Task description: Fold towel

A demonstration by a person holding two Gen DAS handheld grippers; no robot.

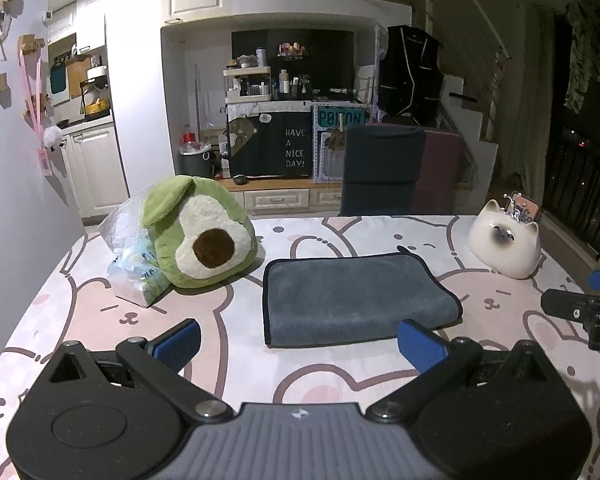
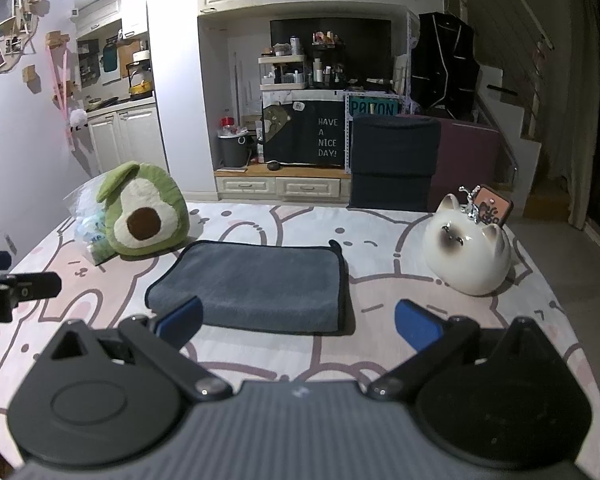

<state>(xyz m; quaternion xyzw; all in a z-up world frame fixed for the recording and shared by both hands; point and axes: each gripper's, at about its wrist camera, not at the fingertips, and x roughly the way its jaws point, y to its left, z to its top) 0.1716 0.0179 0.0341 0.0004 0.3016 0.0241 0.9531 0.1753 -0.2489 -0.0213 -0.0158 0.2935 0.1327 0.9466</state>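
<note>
Grey towel (image 1: 356, 300) lies centre frame on bunny-print tablecloth (image 1: 500, 304), apparently folded already; layer count unclear. Left gripper (image 1: 300, 344) spread wide, empty, hovering at near edge. Right gripper (image 2: 298, 324) likewise wide, empty. For further fold: pinch both near corners evenly, lift low, carry over. Avocado plush (image 1: 200, 232) upper left, cat figurine (image 1: 504, 244) right.

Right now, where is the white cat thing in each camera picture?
Left wrist view: the white cat figurine sits far right, beyond the folded gray towel.
Right wrist view: the cat figurine is right of center, right of the towel.
Shared landmark: the avocado plush, left of the towel.
</note>
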